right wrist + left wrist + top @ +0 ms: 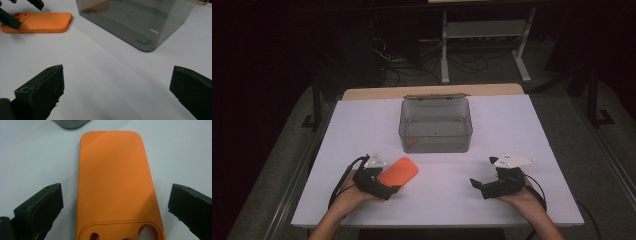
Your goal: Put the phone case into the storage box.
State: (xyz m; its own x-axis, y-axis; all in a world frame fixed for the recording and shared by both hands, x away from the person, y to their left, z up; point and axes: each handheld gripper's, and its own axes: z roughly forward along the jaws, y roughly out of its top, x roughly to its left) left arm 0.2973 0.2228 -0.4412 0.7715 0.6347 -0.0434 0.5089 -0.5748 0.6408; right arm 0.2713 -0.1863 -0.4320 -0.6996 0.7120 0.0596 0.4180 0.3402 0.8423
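An orange phone case (399,172) lies flat on the white table (362,125), back up, its camera cut-out towards the person. My left gripper (386,182) is open and straddles the case's near end. In the left gripper view the case (115,182) runs up between the two black jaws of my left gripper (115,202), with a gap on each side. My right gripper (483,171) is held open over bare table at the right, with nothing in it. The right gripper view shows my right gripper (117,75) wide open, with the case (40,22) at the upper left.
A clear grey plastic box (435,125) stands open at the middle back of the table, shown close in the right gripper view (130,20). Bare table lies between the two grippers. Beyond the table are a white metal stand (484,30) and floor cables.
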